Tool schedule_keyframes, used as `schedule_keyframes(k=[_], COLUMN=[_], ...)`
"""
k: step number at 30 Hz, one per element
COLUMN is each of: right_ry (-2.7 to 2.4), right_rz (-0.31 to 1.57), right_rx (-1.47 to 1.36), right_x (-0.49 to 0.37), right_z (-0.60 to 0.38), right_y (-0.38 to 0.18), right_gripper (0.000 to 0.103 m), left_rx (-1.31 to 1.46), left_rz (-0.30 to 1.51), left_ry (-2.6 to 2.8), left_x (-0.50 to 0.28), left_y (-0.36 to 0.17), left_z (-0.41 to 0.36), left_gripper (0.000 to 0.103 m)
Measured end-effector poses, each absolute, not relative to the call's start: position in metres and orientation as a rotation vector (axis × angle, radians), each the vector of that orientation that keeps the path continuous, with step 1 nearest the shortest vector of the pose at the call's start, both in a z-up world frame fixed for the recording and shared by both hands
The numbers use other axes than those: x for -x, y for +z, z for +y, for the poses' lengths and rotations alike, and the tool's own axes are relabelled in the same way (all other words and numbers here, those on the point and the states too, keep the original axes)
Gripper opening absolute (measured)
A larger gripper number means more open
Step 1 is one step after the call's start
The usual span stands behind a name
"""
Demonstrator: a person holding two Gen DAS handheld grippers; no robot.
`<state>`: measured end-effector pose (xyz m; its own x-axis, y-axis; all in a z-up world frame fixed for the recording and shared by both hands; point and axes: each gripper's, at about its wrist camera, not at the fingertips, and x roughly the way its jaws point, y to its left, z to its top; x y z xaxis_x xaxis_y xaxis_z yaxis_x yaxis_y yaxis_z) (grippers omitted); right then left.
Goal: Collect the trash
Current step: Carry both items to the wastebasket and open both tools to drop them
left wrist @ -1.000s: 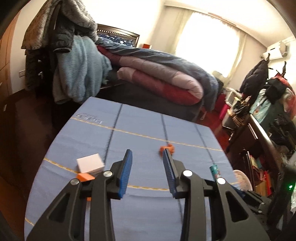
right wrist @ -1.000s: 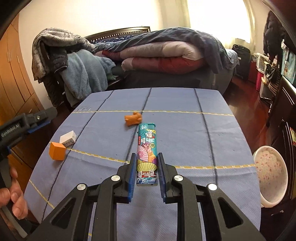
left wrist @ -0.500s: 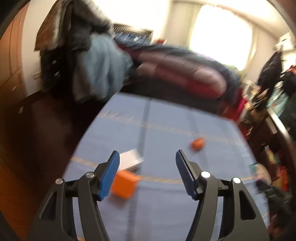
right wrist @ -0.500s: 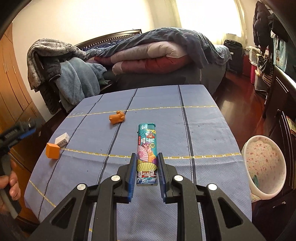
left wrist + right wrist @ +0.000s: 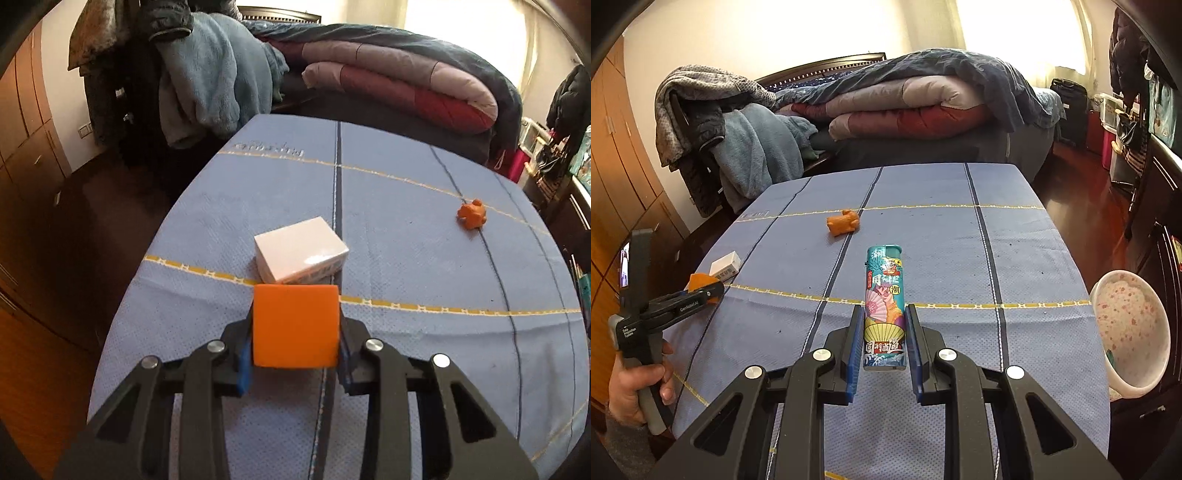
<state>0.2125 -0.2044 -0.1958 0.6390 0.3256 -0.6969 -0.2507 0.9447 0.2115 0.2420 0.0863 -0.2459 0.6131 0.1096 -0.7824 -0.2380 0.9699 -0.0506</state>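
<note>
The left gripper (image 5: 295, 354) is closing its jaws on an orange cube (image 5: 295, 325), which sits squeezed between the blue pads near the left edge of the blue-clothed surface (image 5: 424, 266). A white box (image 5: 301, 254) lies just beyond the cube, touching or nearly so. The right gripper (image 5: 884, 354) is clenched on a patterned lighter (image 5: 885, 306), held above the cloth. A small orange lump (image 5: 843, 222) rests farther back. A speckled white bin (image 5: 1130, 328) stands beside the surface's right edge.
</note>
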Motion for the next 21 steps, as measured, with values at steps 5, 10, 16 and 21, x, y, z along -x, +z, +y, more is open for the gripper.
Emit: schedule_keyframes(k=[5, 10, 16, 21], right_ry=[0.332, 0.337, 0.330, 0.309], right_rz=[0.815, 0.811, 0.809, 0.804], right_rx=[-0.098, -0.098, -0.108, -0.129], right_x=[-0.212, -0.206, -0.201, -0.195], right_z=[-0.204, -0.204, -0.211, -0.229], right_y=[-0.195, -0.194, -0.194, -0.195], right_gripper=[0.022, 0.022, 0.022, 0.022], left_rx=[0.174, 0.152, 0.134, 0.122], left_rz=[0.824, 0.777, 0.745, 0.724], left_ry=[0.157, 0.124, 0.074, 0.009], left_x=[-0.227, -0.214, -0.209, -0.211], left_y=[-0.226, -0.204, -0.186, -0.174], left_z=[0.078, 0.058, 0.037, 0.010], left_gripper=[0.035, 0.035, 0.035, 0.035])
